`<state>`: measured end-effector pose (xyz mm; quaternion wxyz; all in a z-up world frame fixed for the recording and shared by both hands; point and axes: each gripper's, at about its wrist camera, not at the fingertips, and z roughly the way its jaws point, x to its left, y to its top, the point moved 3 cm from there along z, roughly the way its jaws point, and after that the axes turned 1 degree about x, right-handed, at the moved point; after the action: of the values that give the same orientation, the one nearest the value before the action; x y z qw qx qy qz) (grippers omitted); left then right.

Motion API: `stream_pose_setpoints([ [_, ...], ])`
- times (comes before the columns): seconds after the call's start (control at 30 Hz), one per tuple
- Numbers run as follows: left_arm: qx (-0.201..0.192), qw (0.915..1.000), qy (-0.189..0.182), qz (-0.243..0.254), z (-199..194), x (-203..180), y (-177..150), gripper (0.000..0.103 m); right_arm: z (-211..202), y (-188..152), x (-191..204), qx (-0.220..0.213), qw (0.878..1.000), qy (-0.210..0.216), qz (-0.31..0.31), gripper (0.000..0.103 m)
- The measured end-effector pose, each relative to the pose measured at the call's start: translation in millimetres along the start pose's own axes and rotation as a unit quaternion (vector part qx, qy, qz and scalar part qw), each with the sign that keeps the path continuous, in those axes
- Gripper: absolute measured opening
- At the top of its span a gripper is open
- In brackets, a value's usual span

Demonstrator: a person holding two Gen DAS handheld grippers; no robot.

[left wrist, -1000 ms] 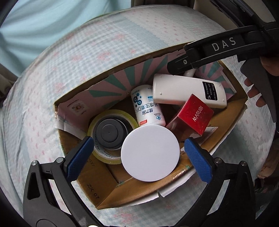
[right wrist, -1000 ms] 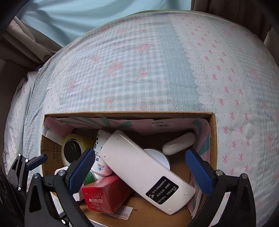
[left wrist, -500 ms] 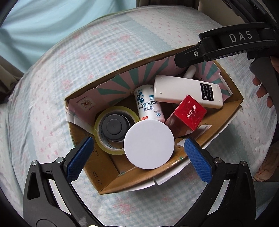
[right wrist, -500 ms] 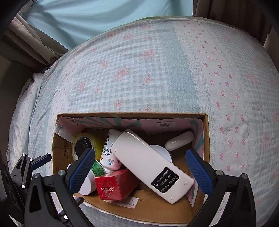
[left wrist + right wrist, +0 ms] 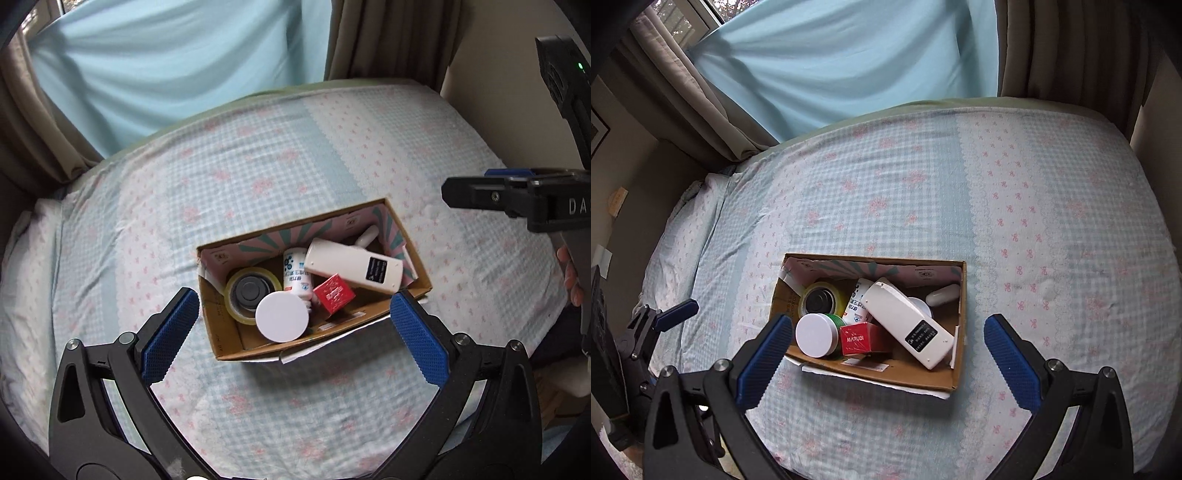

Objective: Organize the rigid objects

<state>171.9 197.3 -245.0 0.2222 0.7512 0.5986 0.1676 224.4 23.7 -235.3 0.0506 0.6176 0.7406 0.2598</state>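
Note:
A cardboard box point(image 5: 227, 334) point(image 5: 886, 376) sits on the bed. It holds a white remote point(image 5: 351, 266) point(image 5: 908, 322), a red MARUBI box point(image 5: 334, 294) point(image 5: 857, 338), a white bottle point(image 5: 295, 275) point(image 5: 857, 301), a tape roll point(image 5: 236, 306) point(image 5: 807, 295), a round jar with a white lid point(image 5: 282, 320) point(image 5: 817, 334) and a small white case point(image 5: 942, 295). My left gripper point(image 5: 295, 339) is open and empty, high above the box. My right gripper point(image 5: 890, 350) is open and empty, also high above it.
The bed point(image 5: 923, 192) has a light blue checked sheet with pink bows. Light blue and brown curtains point(image 5: 849, 55) hang behind it. The right gripper shows at the right edge of the left wrist view point(image 5: 517, 195). The left gripper shows at the left of the right wrist view point(image 5: 665, 317).
Both grippers have pulled up and back from the box, so it looks smaller and more of the bed shows. The objects in the box have not moved.

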Motion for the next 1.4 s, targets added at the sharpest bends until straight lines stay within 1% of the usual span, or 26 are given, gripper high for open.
stream_pose_setpoints([
  [0.07,-0.018,0.9997,0.004,-0.015,-31,-11,14,0.103,-38,-1,-5,-0.017,1.0,-0.012,-0.01,0.103],
  [0.13,-0.036,0.9985,0.003,-0.042,-65,-18,28,0.103,-78,-1,-12,-0.039,0.999,-0.03,-0.018,0.103],
  [0.23,-0.078,0.9925,-0.016,-0.092,-116,-25,46,0.103,-136,-1,-21,-0.076,0.994,-0.066,-0.029,0.103],
  [0.3,-0.109,0.9878,-0.017,-0.11,-145,-32,53,0.103,-173,-3,-24,-0.109,0.989,-0.092,-0.039,0.103],
  [0.37,-0.137,0.9839,-0.012,-0.114,-169,-41,58,0.103,-203,-5,-27,-0.139,0.982,-0.117,-0.045,0.103],
  [0.47,-0.172,0.9789,0.004,-0.11,-192,-57,59,0.103,-236,-7,-33,-0.178,0.974,-0.132,-0.041,0.103],
  [0.53,-0.191,0.9762,0.016,-0.101,-201,-69,56,0.103,-251,-9,-38,-0.2,0.969,-0.141,-0.038,0.103],
  [0.63,-0.208,0.9736,0.026,-0.091,-209,-83,51,0.103,-261,-12,-43,-0.214,0.964,-0.153,-0.035,0.103],
  [0.8,-0.225,0.969,0.025,-0.098,-216,-92,40,0.103,-268,-24,-49,-0.225,0.96,-0.165,-0.034,0.103],
  [1.0,-0.223,0.9706,0.047,-0.078,-213,-102,38,0.103,-276,-28,-53,-0.235,0.956,-0.172,-0.035,0.103],
  [1.4,-0.229,0.9697,0.036,-0.076,-215,-103,38,0.103,-278,-27,-49,-0.243,0.954,-0.174,-0.039,0.103],
])
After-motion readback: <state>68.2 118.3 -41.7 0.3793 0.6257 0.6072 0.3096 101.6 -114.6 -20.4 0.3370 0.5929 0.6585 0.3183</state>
